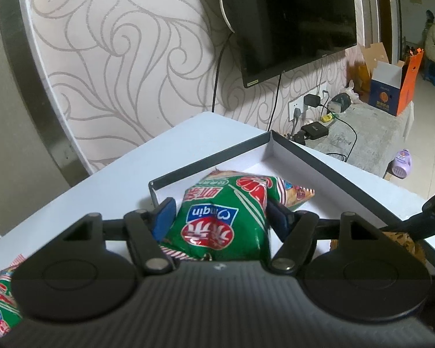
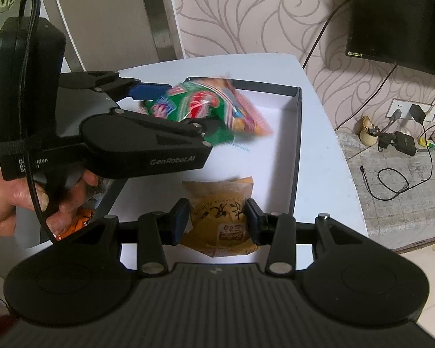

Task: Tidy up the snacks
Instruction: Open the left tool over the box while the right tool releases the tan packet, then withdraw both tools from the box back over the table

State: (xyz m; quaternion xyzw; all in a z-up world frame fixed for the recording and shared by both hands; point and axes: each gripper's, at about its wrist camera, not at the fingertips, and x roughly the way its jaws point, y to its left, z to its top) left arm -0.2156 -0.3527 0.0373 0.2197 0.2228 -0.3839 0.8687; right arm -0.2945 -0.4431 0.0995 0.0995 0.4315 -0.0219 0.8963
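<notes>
My left gripper (image 1: 221, 217) is shut on a green snack bag (image 1: 226, 217) and holds it over the shallow dark-rimmed box (image 1: 327, 162) with a white floor. In the right wrist view the same gripper (image 2: 188, 107) and its green bag (image 2: 194, 104) hang above the box's far part, blurred. My right gripper (image 2: 217, 220) is shut on a yellow peanut packet (image 2: 220, 214) over the box's (image 2: 295, 150) near part. A second green snack bag (image 1: 1, 298) lies on the table at the lower left of the left wrist view.
The box sits on a white table (image 2: 324, 150) against a swirl-patterned wall. A black TV (image 1: 290, 20) hangs on it. A low stone bench (image 2: 397, 179) to the right carries chargers, cables and small devices. An orange and blue carton (image 1: 391, 92) stands further back.
</notes>
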